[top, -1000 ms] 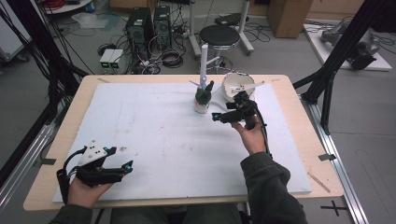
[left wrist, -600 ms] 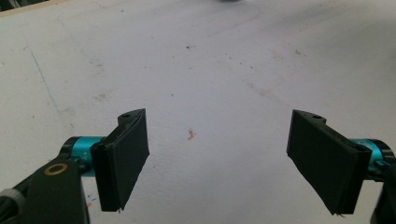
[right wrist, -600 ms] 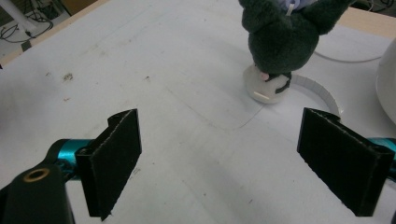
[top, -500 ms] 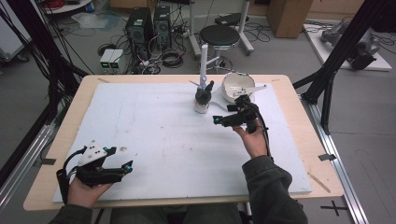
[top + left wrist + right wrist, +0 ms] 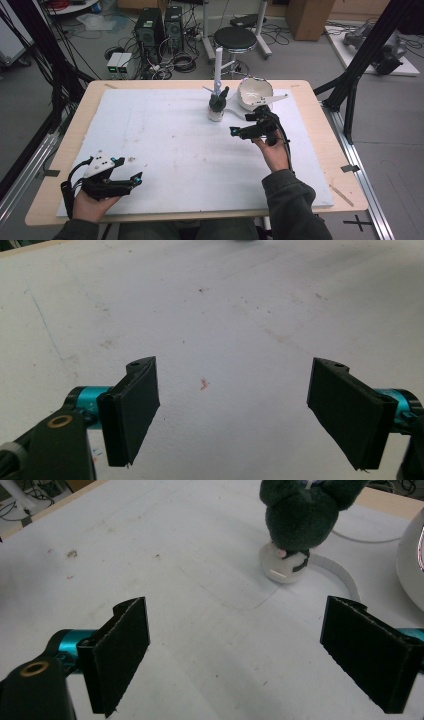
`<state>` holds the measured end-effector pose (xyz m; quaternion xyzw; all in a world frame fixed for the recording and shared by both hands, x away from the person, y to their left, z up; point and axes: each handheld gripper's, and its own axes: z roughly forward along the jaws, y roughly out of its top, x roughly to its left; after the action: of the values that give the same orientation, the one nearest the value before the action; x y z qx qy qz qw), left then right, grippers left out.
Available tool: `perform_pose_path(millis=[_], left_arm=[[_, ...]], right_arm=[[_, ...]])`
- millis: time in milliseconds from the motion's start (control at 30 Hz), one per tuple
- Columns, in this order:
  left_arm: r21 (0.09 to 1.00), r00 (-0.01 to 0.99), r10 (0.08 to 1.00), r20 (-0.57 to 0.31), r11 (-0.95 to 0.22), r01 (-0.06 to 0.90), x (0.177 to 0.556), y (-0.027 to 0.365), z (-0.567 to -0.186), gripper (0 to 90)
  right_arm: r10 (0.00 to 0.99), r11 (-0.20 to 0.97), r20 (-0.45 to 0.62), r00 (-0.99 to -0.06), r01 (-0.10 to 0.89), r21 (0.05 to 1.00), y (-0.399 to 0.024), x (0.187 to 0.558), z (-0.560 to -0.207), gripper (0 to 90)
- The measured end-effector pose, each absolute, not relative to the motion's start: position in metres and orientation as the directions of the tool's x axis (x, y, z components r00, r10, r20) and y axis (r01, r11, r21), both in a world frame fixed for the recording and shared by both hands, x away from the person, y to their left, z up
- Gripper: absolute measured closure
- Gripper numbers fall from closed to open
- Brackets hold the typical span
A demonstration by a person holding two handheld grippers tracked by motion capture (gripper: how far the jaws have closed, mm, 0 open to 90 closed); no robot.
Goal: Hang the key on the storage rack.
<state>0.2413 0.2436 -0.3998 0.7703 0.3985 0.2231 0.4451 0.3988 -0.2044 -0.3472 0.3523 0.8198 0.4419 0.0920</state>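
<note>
The right gripper [image 5: 235, 655] has just been opening; its jaws stand wide with nothing between them. Ahead of them, near the right jaw, sits the toy [image 5: 300, 525] (dark plush on a white base), upright. The left gripper [image 5: 245, 415] gapes empty.

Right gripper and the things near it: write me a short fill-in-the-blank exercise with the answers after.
1. The right gripper has its jaws ____, with nothing between them.
2. The dark plush toy sits on a small ____ base.
3. The white bowl stands to the ____ of the toy in the high view.

Missing words: open; white; right
</note>
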Motion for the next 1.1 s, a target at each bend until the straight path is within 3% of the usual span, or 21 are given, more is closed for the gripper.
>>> perform_pose_path(millis=[1100], left_arm=[[0.864,0.581,0.813,-0.014,-0.283,0.416,0.241,0.243,-0.400,21.2]], right_arm=[[0.652,0.388,0.125,-0.748,0.471,0.792,-0.212,0.376,-0.354,11.4]])
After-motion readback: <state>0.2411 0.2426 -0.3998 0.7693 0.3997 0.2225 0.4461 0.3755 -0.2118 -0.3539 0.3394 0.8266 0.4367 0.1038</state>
